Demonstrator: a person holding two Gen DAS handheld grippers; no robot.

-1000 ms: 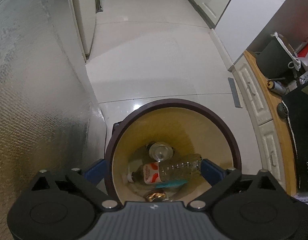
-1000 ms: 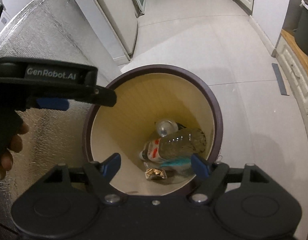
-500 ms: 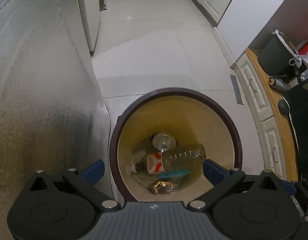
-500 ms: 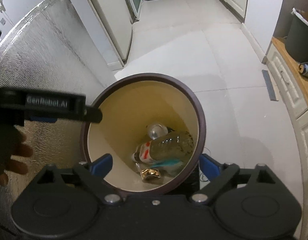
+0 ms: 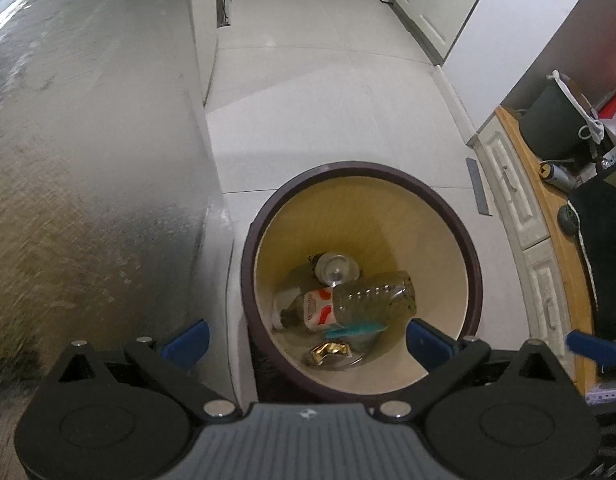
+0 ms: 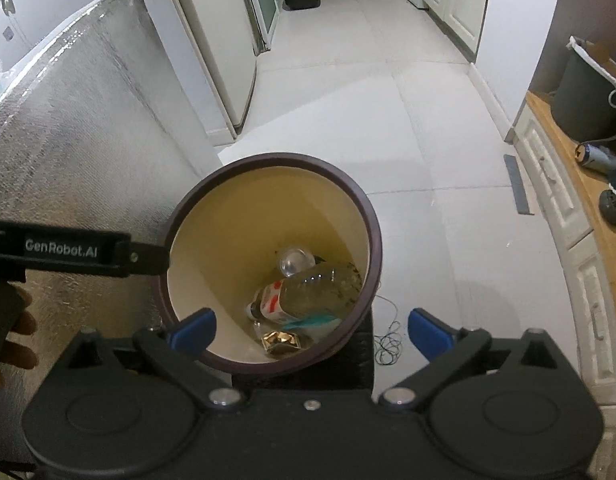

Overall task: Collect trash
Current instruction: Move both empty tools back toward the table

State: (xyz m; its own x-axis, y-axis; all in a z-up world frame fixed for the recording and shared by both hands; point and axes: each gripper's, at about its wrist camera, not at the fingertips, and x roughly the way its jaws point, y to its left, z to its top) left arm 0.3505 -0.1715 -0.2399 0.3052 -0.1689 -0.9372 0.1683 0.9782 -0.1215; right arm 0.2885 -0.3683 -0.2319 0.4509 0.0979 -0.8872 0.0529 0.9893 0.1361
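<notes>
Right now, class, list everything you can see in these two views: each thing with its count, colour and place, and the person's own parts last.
bin: one, dark brown rim, cream inside, on the floor.
plastic bottle: one, clear with red and white label, lying in the bin.
can: one, silver, in the bin behind the bottle.
gold wrapper: one, at the bin bottom.
teal scrap: one, under the bottle.
foil-covered panel: one, silver, beside the bin.
fridge: one, pale, further along the floor.
cabinet: one, white with wooden top.
left claw: open, empty, above the bin.
right claw: jaws just opened wide, empty.
hand: one, holding the left claw.
</notes>
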